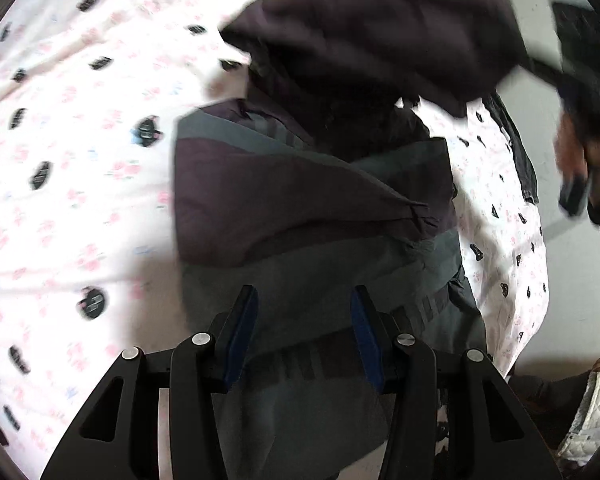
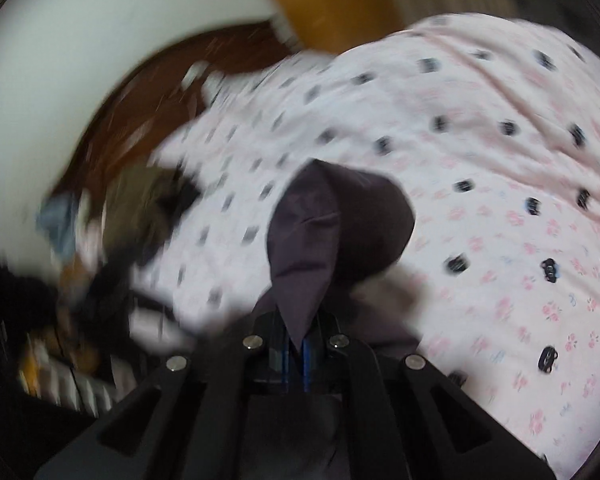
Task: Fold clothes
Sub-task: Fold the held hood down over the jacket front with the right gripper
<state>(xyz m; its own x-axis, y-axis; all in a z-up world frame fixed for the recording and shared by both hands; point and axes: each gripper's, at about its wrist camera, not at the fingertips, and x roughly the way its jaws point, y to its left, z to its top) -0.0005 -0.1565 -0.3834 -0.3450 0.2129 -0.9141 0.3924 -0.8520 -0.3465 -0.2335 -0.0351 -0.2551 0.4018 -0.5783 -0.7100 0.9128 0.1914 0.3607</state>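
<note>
A dark purple and grey jacket (image 1: 308, 216) lies partly folded on a pink patterned bedsheet (image 1: 72, 152). My left gripper (image 1: 304, 336) hovers open just above its grey lower part, nothing between the blue pads (image 1: 242, 332). A purple part of the jacket (image 1: 380, 32) is lifted across the top of the left wrist view, held at the far right by a hand with the other gripper (image 1: 580, 136). In the right wrist view my right gripper (image 2: 298, 356) is shut on a fold of purple jacket fabric (image 2: 324, 232), which bulges up in front of it.
The bedsheet (image 2: 480, 160) covers most of the bed. Other clothes (image 2: 140, 216) are heaped at the bed's left side by a brown headboard (image 2: 172, 88) and white wall. A white quilted item (image 1: 592, 408) lies off the bed's right edge, over grey floor.
</note>
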